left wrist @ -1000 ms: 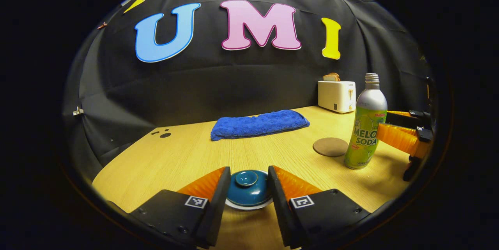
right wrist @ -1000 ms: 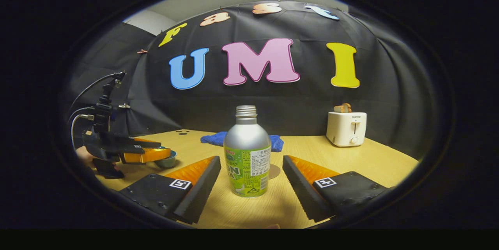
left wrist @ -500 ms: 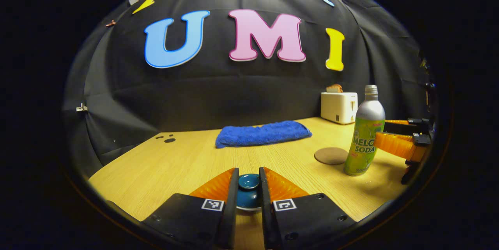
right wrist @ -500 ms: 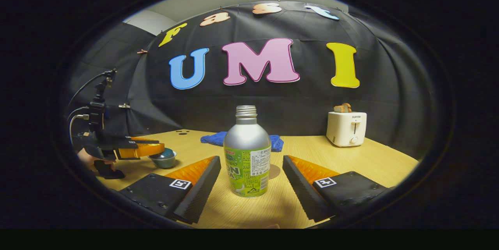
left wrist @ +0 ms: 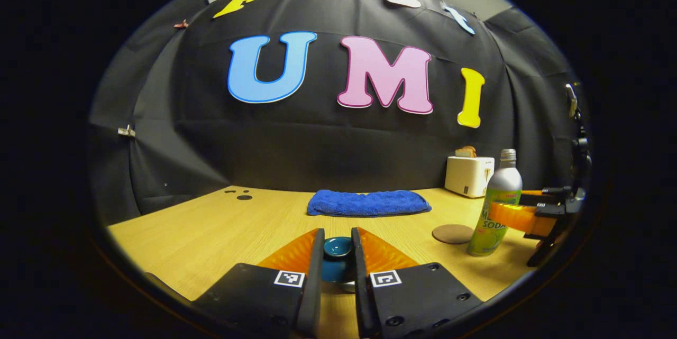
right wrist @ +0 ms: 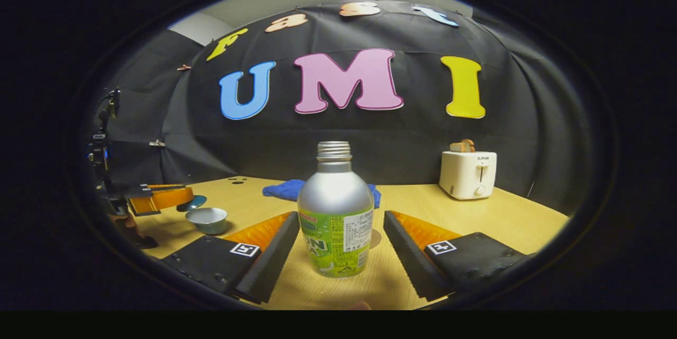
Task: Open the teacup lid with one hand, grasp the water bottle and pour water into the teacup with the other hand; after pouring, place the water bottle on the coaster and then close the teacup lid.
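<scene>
Above the teacup (right wrist: pixel 206 219), the lid (left wrist: pixel 337 260) is clamped by the left gripper (left wrist: pixel 337 270), while the bottle (right wrist: pixel 335 217) is flanked, seemingly untouched, by the wide right gripper (right wrist: pixel 335 265).

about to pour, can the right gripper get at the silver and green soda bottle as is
Probably yes: the right gripper is open, and the silver and green soda bottle stands upright between its fingers with gaps on both sides, nothing between them.

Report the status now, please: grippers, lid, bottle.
Left gripper shut on lid, held above open teacup. Right gripper open, fingers either side of water bottle. Coaster free.
</scene>
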{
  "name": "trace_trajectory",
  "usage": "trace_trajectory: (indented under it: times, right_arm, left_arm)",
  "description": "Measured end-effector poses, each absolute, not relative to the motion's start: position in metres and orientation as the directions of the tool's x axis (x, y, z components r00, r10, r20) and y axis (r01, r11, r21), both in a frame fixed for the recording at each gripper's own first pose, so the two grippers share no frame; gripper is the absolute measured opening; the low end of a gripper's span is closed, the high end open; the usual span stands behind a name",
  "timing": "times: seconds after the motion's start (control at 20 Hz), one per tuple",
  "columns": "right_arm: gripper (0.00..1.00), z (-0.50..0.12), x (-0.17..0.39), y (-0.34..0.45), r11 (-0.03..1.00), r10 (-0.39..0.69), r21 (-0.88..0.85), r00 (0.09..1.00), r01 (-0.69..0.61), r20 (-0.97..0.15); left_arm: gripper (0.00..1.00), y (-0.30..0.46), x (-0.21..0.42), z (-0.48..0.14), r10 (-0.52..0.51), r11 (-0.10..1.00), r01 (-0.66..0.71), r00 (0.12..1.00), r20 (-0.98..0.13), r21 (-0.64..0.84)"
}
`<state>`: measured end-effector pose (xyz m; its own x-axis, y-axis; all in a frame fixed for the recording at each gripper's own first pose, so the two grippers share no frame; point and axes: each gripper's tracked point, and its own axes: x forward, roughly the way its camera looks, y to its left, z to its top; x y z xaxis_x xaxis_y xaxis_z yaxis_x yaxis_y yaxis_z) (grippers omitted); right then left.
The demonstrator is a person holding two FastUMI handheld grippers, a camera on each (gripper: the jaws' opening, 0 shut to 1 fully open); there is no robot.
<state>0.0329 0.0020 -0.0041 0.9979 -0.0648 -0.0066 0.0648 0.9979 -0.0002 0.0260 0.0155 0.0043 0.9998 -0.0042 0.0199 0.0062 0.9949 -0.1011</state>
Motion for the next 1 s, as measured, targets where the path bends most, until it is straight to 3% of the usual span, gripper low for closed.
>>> trace_trajectory:
  times: [0.1, 0.25, 0.35, 0.45, 0.6, 0.75, 0.8, 1.0]
  right_arm:
    - [0.99, -0.009, 0.042, 0.005, 0.999, -0.049, 0.002, 0.999, 0.049, -0.011]
    - [0.81, -0.006, 0.043, 0.007, 0.999, -0.051, -0.016, 0.999, 0.051, -0.019]
    - [0.8, -0.001, 0.045, -0.006, 0.971, -0.132, -0.203, 0.991, 0.126, -0.015]
    - [0.78, 0.015, 0.044, -0.006, 0.881, -0.175, -0.441, 0.984, 0.172, 0.033]
    - [0.78, 0.015, 0.044, 0.025, 0.73, -0.13, -0.673, 0.991, 0.119, 0.034]
    - [0.74, -0.004, 0.036, 0.043, 0.589, -0.087, -0.806, 0.996, 0.061, 0.013]
    - [0.78, -0.008, 0.031, 0.047, 0.535, -0.08, -0.843, 0.997, 0.053, 0.012]
    - [0.78, -0.041, 0.014, 0.08, 0.26, -0.044, -0.965, 0.999, 0.033, 0.022]
  left_arm:
    - [0.32, 0.024, 0.021, 0.016, -0.006, 0.982, 0.017, 0.998, 0.059, -0.188]
    - [0.3, 0.046, 0.007, 0.031, -0.012, 0.962, 0.033, 0.997, 0.078, -0.269]
    - [0.31, 0.071, -0.003, 0.037, 0.008, 0.952, 0.018, 0.996, 0.084, -0.305]
    - [0.31, 0.094, -0.013, 0.039, 0.02, 0.934, 0.013, 0.996, 0.088, -0.358]
    - [0.31, 0.117, -0.018, 0.043, 0.045, 0.913, -0.003, 0.995, 0.092, -0.408]
    - [0.31, 0.134, -0.02, 0.041, 0.083, 0.922, -0.046, 0.993, 0.08, -0.384]
    - [0.3, 0.139, -0.021, 0.04, 0.091, 0.924, -0.055, 0.993, 0.08, -0.379]
    - [0.31, 0.131, -0.022, 0.041, 0.069, 0.924, -0.035, 0.995, 0.076, -0.381]
